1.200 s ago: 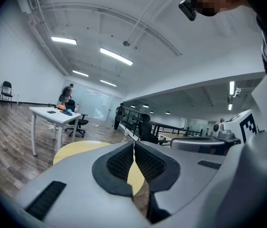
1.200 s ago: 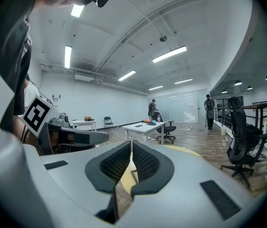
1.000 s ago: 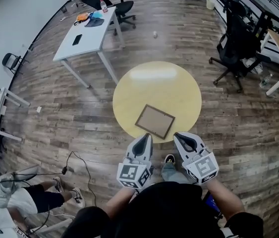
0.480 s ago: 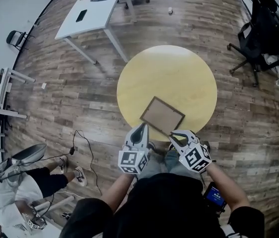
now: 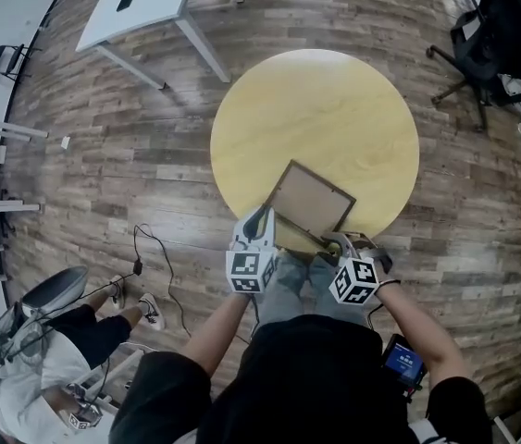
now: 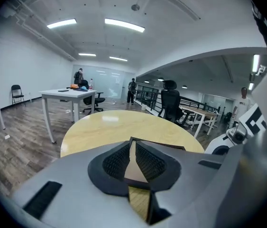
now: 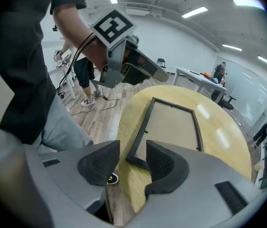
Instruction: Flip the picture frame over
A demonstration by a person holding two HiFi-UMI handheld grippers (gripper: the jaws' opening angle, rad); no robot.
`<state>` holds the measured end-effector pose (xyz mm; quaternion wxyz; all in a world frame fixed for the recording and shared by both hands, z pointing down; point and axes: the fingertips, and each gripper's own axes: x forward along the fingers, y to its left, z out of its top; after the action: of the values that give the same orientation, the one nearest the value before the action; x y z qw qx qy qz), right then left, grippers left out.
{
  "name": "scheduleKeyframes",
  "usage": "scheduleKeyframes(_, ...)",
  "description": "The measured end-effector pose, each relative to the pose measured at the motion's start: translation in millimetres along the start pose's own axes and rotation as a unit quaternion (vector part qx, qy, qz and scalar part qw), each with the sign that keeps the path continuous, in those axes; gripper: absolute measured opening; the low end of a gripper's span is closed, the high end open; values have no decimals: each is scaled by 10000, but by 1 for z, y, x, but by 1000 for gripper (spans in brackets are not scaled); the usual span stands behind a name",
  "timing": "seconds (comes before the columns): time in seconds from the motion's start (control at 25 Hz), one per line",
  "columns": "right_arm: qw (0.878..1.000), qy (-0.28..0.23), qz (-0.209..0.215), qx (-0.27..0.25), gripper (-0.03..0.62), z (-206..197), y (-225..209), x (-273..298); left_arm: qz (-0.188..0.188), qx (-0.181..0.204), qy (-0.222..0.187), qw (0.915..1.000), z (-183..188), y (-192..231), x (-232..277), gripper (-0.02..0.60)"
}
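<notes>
The picture frame [image 5: 311, 202] is dark-edged with a tan panel and lies flat on the round yellow table [image 5: 316, 100], near its front edge. My left gripper [image 5: 258, 222] hovers at the frame's near-left corner, its jaws shut with nothing in them; the frame [image 6: 171, 147] shows just past its tips [image 6: 132, 148]. My right gripper [image 5: 343, 244] is at the near-right side, jaws opening. In the right gripper view the frame's [image 7: 173, 127] near corner lies just beyond the gap [image 7: 132, 152], untouched by the pads.
A white desk [image 5: 140, 7] stands at the back left and a black office chair [image 5: 501, 26] at the back right. A person [image 5: 29, 359] sits on the wooden floor at the lower left, with a cable [image 5: 149, 257] nearby.
Both grippers have come down and forward to the frame's near edge. The right gripper's jaws have gone from shut to open.
</notes>
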<state>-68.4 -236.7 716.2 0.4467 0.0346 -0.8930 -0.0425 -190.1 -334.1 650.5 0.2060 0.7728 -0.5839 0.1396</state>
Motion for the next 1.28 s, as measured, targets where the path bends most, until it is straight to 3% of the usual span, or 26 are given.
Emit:
scheduleKeyframes(0.16, 9990, 215, -32, -391, 178, -11, 2, 17, -23, 149, 100, 9998, -6, 8, 22, 31)
scheduleKeyframes(0.28, 9994, 113, -106, -313, 175, -12, 3, 17, -66, 228, 125, 9996, -8, 11, 32, 31)
scheduleKeyframes(0.4, 9987, 77, -116, -491, 129, -12, 8, 15, -143, 232, 192, 9994, -10, 8, 39, 31)
scheduleKeyframes(0.52, 9973, 123, 25, -726, 121, -13, 20, 15, -282, 279, 241, 9989, -17, 1, 39, 31)
scheduleKeyframes(0.72, 9835, 296, 26, -1786, 164, -19, 40, 16, -397, 362, 321, 9980, -27, -5, 31, 31)
scheduleKeyframes(0.84, 9785, 206, 9, -2052, 164, -18, 48, 16, -451, 391, 380, 9975, -32, -6, 26, 31)
scheduleKeyframes(0.96, 9721, 191, -422, -2298, 164, -16, 48, 20, -512, 423, 407, 9970, -35, -7, 20, 31)
scheduleKeyframes(1.12, 9514, 305, -1142, -2845, 126, -14, 37, 26, -573, 462, 445, 9963, -38, -10, 15, 31)
scheduleKeyframes(1.28, 9526, 222, -1214, -2781, 118, -12, 35, 16, -563, 456, 353, 9967, -31, -15, 9, 31)
